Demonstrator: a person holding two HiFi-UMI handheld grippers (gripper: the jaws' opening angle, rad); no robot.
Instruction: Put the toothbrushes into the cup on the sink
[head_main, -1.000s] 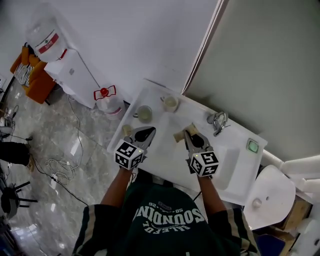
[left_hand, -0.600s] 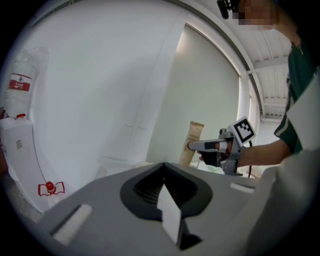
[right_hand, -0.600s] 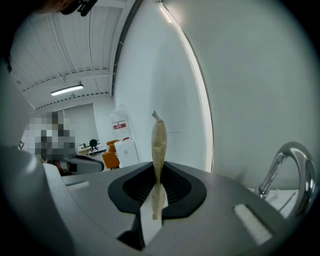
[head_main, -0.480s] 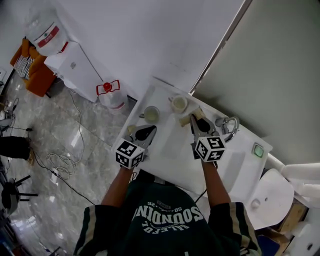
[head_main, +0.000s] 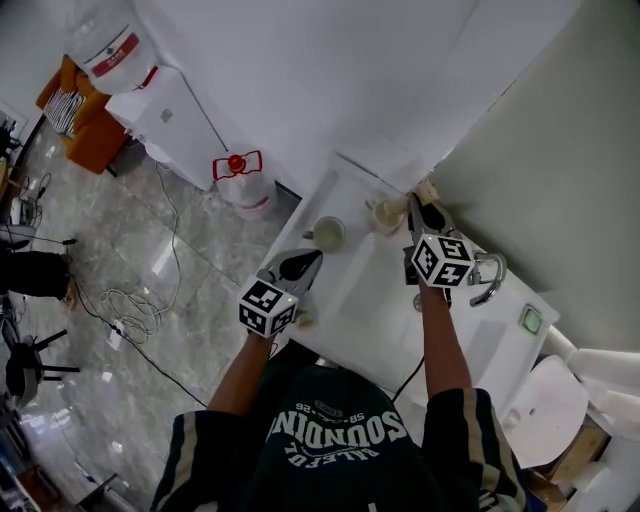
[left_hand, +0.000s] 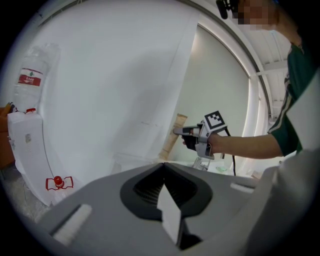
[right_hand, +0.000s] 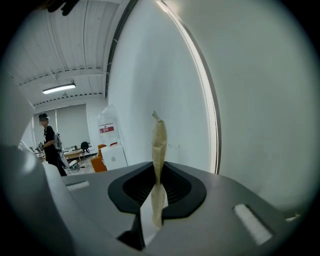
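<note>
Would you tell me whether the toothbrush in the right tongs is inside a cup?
Outside: the wrapped toothbrush stands clamped in the right tongs, with nothing but wall behind it.

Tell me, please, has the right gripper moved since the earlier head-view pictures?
Yes. The right gripper, shut on a wrapped toothbrush, has moved away from the person toward the wall: from short of the faucet to beside the cream cup.
</note>
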